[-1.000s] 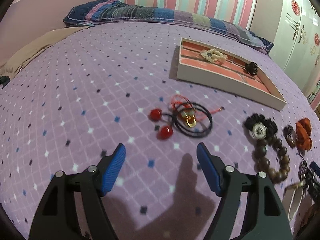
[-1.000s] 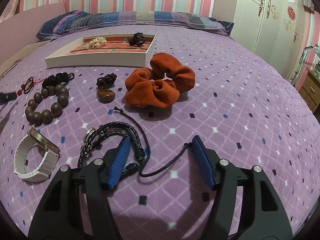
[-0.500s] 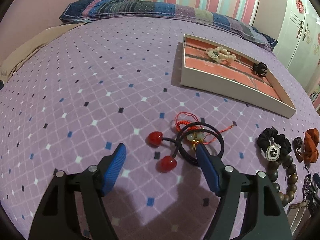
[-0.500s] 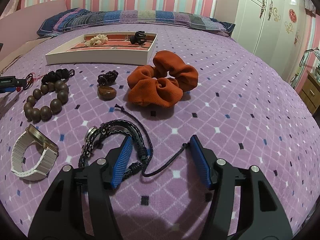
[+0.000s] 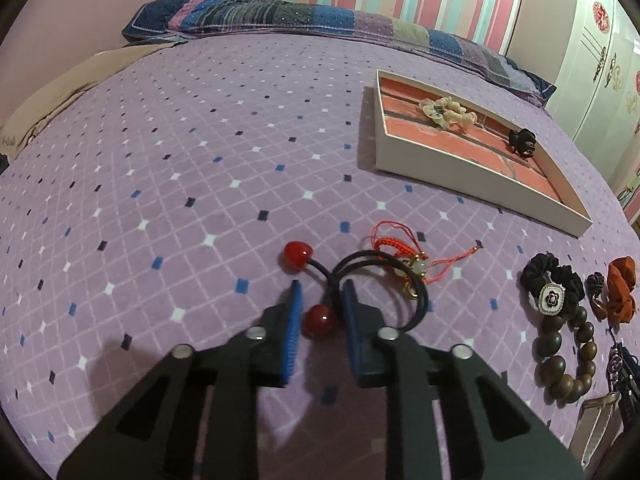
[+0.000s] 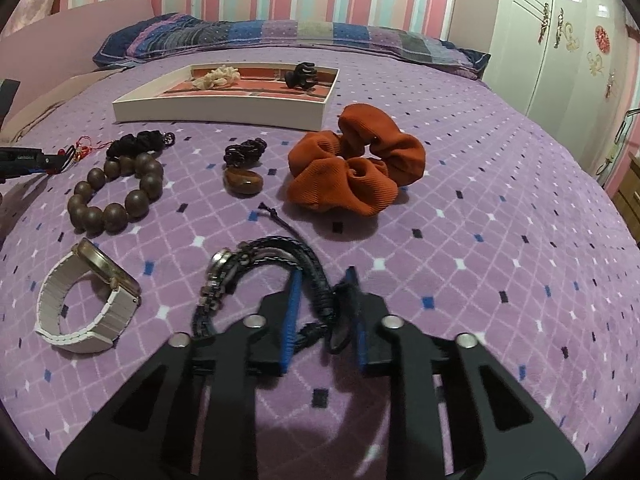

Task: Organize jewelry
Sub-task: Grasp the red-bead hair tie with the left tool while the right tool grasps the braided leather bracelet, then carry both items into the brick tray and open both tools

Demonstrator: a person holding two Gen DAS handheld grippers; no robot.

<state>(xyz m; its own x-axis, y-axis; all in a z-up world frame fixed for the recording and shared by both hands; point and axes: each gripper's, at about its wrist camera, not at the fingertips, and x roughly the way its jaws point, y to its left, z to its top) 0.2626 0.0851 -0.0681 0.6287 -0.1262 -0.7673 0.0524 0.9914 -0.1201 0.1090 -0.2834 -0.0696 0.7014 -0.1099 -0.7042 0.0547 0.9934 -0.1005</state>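
Tray (image 6: 224, 110) holding two pieces only; left tongs (image 5: 320, 300) just closed on cherry hair tie (image 5: 316, 320), right tongs (image 6: 324, 292) on braided bracelet (image 6: 280, 256), the rest unsorted on the bed (image 5: 160, 160).

The left claw (image 5: 320, 292) sits closer to the black hair tie with two red beads (image 5: 356, 276) than a second ago, and its jaws have just been closing: wide apart before, they now stand narrow around the nearer red bead (image 5: 319, 321) and the tie's black cord. The right claw (image 6: 325, 280) has kept its place, but its jaws have just been closing too, now pinching the braided dark cord bracelet (image 6: 280, 264) between the blue pads.
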